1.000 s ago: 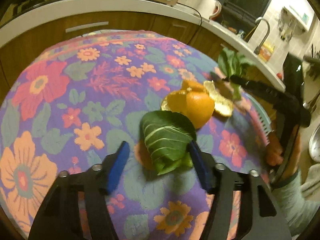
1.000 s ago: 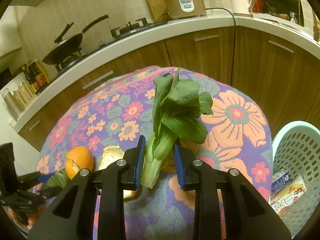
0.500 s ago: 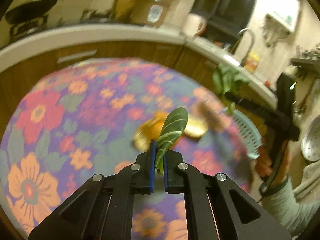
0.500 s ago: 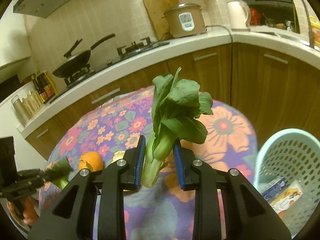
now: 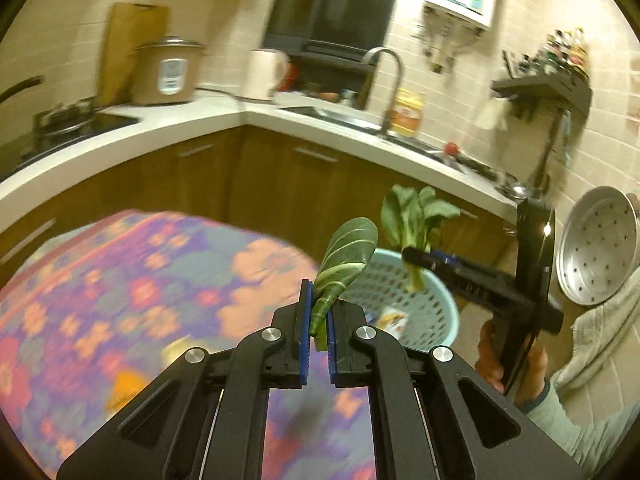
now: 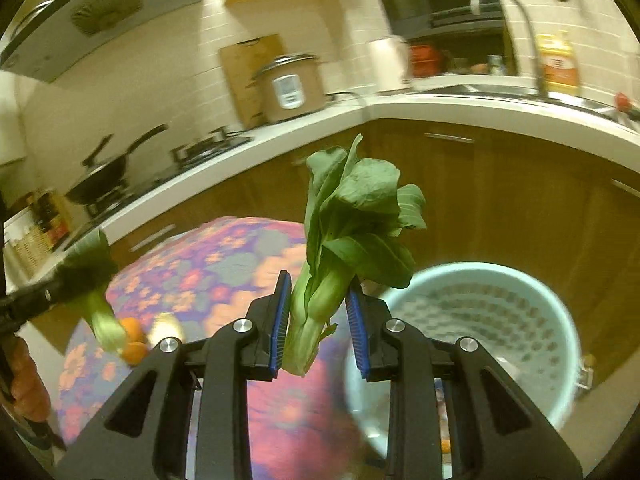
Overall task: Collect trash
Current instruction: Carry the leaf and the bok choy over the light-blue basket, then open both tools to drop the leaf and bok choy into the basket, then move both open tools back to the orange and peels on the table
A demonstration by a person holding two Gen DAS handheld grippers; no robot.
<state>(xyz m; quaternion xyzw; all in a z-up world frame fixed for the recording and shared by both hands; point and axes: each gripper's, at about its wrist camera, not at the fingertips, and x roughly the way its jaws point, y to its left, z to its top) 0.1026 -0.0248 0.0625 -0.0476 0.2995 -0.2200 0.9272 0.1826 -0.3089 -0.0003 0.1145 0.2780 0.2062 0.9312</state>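
Observation:
My left gripper (image 5: 318, 312) is shut on a single green leaf (image 5: 344, 256) and holds it in the air beyond the table's right side, short of the light blue basket (image 5: 436, 312). My right gripper (image 6: 318, 312) is shut on a bunch of green leafy vegetable (image 6: 352, 216) and holds it up over the left rim of the basket (image 6: 552, 320). The right gripper also shows in the left wrist view (image 5: 420, 260), over the basket. The left gripper with its leaf shows blurred in the right wrist view (image 6: 86, 272).
A round table with a flowered cloth (image 5: 120, 280) carries orange halves and peel (image 6: 134, 340). The basket holds some packaging (image 5: 392, 320). Wooden cabinets and a white counter (image 5: 120, 148) curve behind. A metal steamer pan (image 5: 596, 244) hangs at right.
Both grippers swung right, away from the table toward the basket. The left gripper closed on the leaf and lifted it off the table. The right gripper kept its hold on the vegetable.

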